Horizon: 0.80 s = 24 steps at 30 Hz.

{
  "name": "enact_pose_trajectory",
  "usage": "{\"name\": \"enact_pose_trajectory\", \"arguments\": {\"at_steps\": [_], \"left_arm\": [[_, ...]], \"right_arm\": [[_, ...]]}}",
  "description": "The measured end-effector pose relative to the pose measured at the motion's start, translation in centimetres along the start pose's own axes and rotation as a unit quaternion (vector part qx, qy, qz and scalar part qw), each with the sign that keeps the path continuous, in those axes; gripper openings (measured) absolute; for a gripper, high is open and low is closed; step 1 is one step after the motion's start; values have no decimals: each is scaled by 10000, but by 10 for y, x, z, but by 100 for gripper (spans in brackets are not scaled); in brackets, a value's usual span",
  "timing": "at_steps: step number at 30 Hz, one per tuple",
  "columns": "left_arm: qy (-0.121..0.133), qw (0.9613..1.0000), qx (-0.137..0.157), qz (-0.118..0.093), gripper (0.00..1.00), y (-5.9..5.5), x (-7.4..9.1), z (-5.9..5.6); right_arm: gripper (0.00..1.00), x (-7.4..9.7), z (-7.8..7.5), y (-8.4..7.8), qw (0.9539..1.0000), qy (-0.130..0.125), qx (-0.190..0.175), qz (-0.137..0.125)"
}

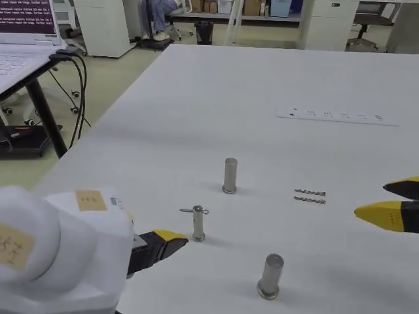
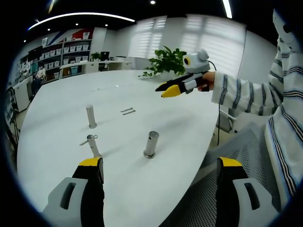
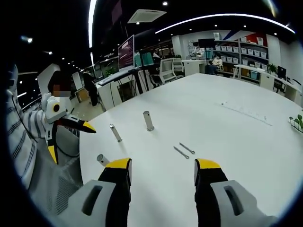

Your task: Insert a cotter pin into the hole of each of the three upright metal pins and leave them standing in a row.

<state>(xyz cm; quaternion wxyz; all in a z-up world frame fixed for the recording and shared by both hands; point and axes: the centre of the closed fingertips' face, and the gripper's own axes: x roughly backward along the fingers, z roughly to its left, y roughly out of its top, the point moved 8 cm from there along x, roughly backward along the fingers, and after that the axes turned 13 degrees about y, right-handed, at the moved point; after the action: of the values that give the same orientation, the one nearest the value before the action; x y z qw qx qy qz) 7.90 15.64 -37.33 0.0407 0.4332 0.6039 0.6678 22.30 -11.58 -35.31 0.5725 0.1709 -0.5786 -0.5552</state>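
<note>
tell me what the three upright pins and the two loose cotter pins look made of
The three upright pins: probably steel, brushed grey, with soft highlights down their sides. The two loose cotter pins: thin silvery wire, likely metal too; too small to judge the finish.

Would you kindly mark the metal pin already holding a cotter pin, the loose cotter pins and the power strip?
fitted metal pin [image 1: 198,227]: head view, its shaft.
loose cotter pins [image 1: 309,193]: head view, upper pin's middle.
power strip [image 1: 337,117]: head view, top face.

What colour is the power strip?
White; the power strip shows best in the head view.
</note>
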Motion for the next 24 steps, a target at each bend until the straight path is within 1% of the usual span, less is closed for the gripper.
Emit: {"name": "enact_pose_trajectory", "arguments": {"at_steps": [1, 2, 3, 4, 7, 11, 14, 15, 17, 19, 21, 22, 23, 24], "left_arm": [[12, 10000, 12, -9, 99, 0, 1, 0], [44, 10000, 21, -20, 99, 0, 3, 1], [85, 10000, 22, -23, 99, 1, 4, 3], [165, 9999, 10, -28, 99, 0, 6, 6], [181, 9998, 56, -31, 99, 1, 10, 9], [243, 9997, 85, -50, 99, 2, 16, 11], [301, 9994, 113, -90, 99, 3, 19, 12], [324, 9993, 125, -101, 99, 3, 20, 12], [350, 9992, 144, -101, 99, 2, 21, 12], [362, 9992, 152, -93, 99, 1, 22, 12], [374, 9992, 145, -79, 99, 1, 22, 12], [384, 9991, 153, -68, 99, 0, 22, 12], [389, 9991, 156, -63, 99, 0, 22, 12], [395, 9991, 156, -63, 99, 0, 23, 12]], "right_arm": [[47, -1, -1, 3, 10000, 8, 36, -11], [43, -2, -2, 7, 9998, 34, 194, 55], [39, -3, -3, 10, 9995, 54, 282, 126], [36, -4, -5, 13, 9991, 80, 335, 227], [33, -8, -6, 20, 9979, 167, 507, 378], [27, -16, -16, 28, 9956, 212, 710, 570], [26, -23, -21, 31, 9935, 291, 815, 743], [25, -27, -25, 32, 9918, 312, 878, 879], [24, -33, -28, 32, 9862, 377, 1081, 1192], [22, -39, -31, 31, 9820, 446, 1181, 1407], [22, -45, -34, 29, 9766, 510, 1285, 1648], [21, -49, -36, 28, 9721, 566, 1373, 1816], [21, -51, -38, 26, 9688, 604, 1440, 1923], [21, -55, -41, 25, 9646, 648, 1533, 2048]]}}
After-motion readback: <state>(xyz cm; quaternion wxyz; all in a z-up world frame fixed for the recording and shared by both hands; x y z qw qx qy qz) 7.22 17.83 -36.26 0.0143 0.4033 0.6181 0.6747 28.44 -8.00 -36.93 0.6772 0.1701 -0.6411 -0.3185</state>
